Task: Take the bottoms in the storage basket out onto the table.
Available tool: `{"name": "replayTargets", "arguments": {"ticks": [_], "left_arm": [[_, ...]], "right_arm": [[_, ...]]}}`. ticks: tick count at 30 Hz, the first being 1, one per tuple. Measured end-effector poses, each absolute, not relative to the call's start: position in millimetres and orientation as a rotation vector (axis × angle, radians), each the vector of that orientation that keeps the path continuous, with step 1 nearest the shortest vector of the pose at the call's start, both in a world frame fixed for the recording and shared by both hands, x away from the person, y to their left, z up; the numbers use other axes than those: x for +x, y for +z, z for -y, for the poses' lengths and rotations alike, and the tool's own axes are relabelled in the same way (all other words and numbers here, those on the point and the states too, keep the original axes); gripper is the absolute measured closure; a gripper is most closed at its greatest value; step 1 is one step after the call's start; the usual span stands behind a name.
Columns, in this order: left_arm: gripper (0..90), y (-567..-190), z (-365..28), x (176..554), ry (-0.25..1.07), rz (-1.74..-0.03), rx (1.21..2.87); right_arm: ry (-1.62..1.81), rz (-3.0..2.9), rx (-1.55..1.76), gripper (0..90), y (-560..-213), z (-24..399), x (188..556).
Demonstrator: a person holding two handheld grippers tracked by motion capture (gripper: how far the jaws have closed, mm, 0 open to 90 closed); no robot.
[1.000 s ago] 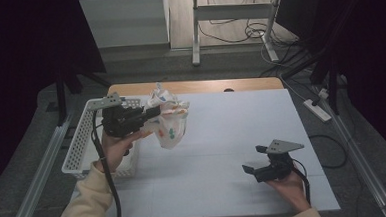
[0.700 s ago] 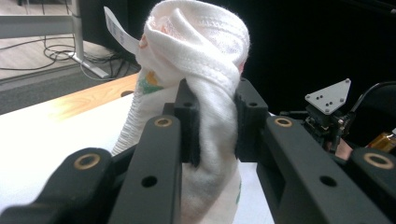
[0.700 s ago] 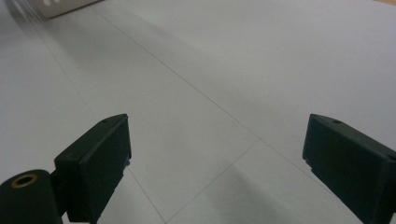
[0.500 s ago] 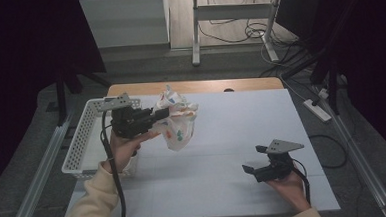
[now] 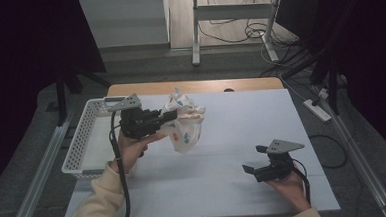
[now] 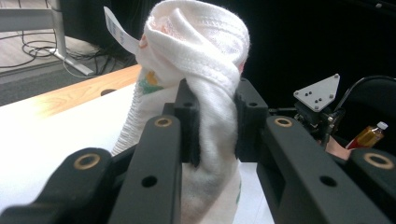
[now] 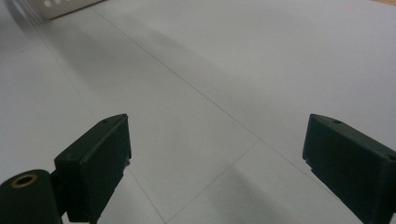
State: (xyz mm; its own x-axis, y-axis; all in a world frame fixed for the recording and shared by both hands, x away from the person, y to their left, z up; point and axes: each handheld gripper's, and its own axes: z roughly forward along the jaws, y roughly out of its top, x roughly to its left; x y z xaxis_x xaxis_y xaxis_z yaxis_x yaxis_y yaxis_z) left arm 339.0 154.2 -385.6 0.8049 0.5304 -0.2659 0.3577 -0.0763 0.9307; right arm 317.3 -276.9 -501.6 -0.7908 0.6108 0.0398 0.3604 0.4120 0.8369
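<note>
Hanging from the left gripper (image 5: 169,115) is a bunched white cloth (image 5: 184,126) with small coloured prints, held up off the white table (image 5: 242,131) just beside the white mesh basket (image 5: 85,144), on the side of the basket that faces the table's middle. The jaws are clamped on a twisted fold of the cloth (image 6: 205,93); in the left gripper view the fabric is pinched tight between the two black pads, and a small label (image 6: 116,28) sticks up from its top edge. The rest of the cloth droops below the grip, its lower end near the tabletop; I cannot tell whether it touches.

The right gripper (image 5: 252,169) sits low over the table, well apart from the basket and towards the person's near corner. Its jaws stand wide apart with nothing between them, bare table surface (image 7: 210,93) showing in the gap. A corner of the basket (image 7: 60,7) peeks in at the top of the right gripper view
</note>
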Motion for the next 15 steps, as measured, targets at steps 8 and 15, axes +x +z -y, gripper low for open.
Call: {"name": "replayTargets", "arguments": {"ticks": [8,15], "left_arm": [[75.4,-389,-144,341,0.148,-0.691,1.702],[75.3,-393,-134,341,0.135,-0.683,1.723]], "right_arm": [[1.322,-2.398,0.850,8.1,-501,277,317],[1.318,-2.400,0.849,8.0,-502,277,317]]}}
